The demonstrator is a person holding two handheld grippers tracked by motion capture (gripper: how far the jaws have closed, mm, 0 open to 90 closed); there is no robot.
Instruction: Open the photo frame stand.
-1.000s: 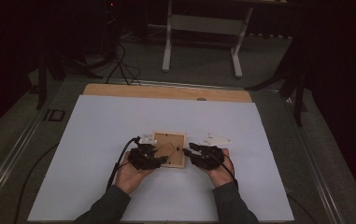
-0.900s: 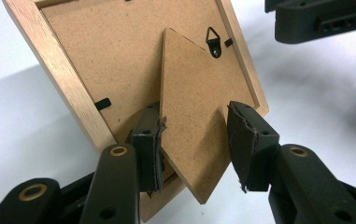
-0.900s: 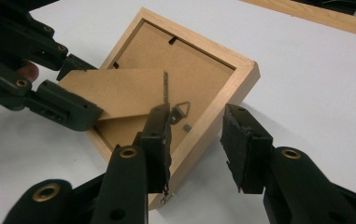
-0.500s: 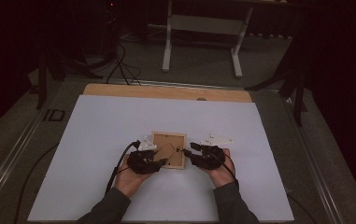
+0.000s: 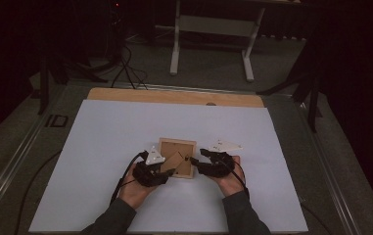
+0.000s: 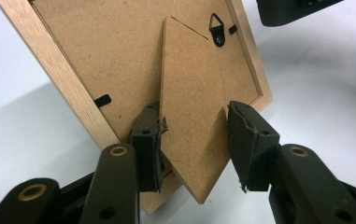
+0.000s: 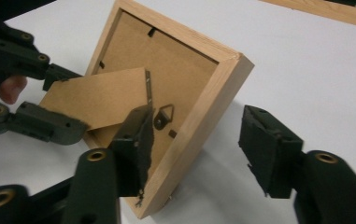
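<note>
Right gripper (image 7: 194,149): jaws just opened, astride frame (image 7: 203,116) edge, pads clear. Left gripper (image 6: 192,140), nine o'clock: clamping stand flap (image 6: 189,116).

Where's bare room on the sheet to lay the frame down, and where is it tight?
The white sheet is bare left of the left gripper, right of the right gripper, and between the frame and the wooden strip. It is crowded at the near middle, where both grippers flank the frame.

The picture frame (image 6: 133,70) runs off the left gripper view's top edge.
</note>
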